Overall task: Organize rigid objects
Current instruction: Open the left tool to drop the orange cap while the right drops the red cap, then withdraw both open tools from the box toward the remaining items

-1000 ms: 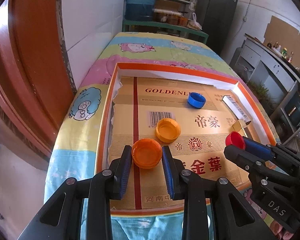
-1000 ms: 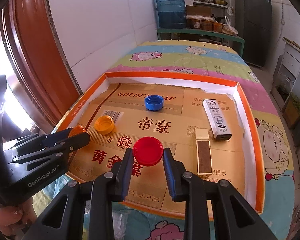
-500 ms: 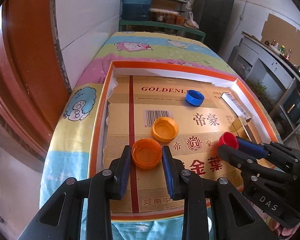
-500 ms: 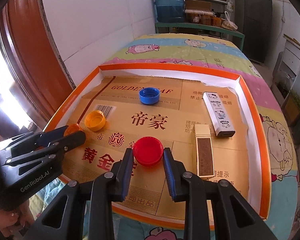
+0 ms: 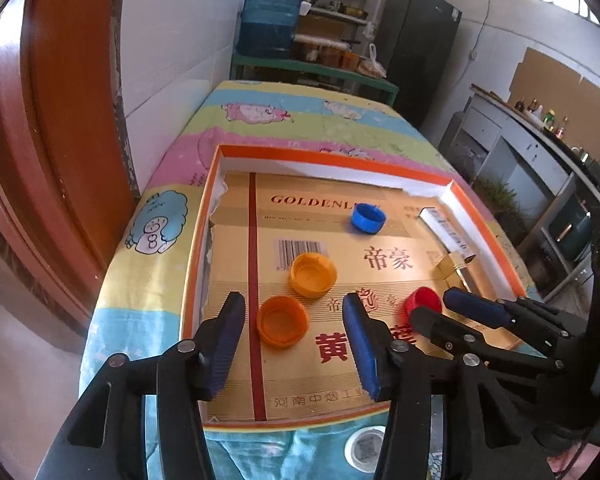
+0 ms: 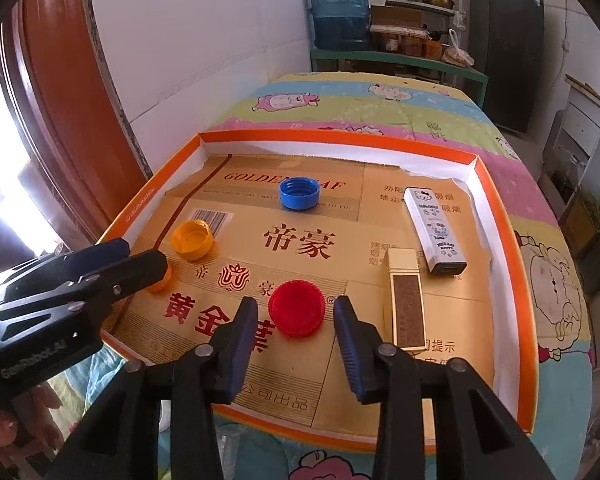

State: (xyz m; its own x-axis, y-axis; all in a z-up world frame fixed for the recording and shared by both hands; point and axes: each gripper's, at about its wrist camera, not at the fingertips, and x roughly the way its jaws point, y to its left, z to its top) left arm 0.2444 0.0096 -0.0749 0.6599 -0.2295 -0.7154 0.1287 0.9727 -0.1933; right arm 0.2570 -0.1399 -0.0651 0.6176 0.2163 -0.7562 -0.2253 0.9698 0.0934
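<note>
A shallow orange-rimmed tray (image 6: 520, 240) lined with printed cardboard sits on a cartoon-patterned cloth (image 6: 380, 104). The left gripper (image 5: 294, 330) is wide open, its pads clear of the orange cap (image 5: 283, 321) lying between them. The right gripper (image 6: 296, 326) is also open, straddling the red cap (image 6: 297, 313) without touching it. A yellow cap (image 5: 313, 279) lies just beyond the orange one. A blue cap (image 6: 299, 193) sits near the far wall. A gold box (image 6: 407, 298) and a white case (image 6: 434, 229) lie on the right.
</note>
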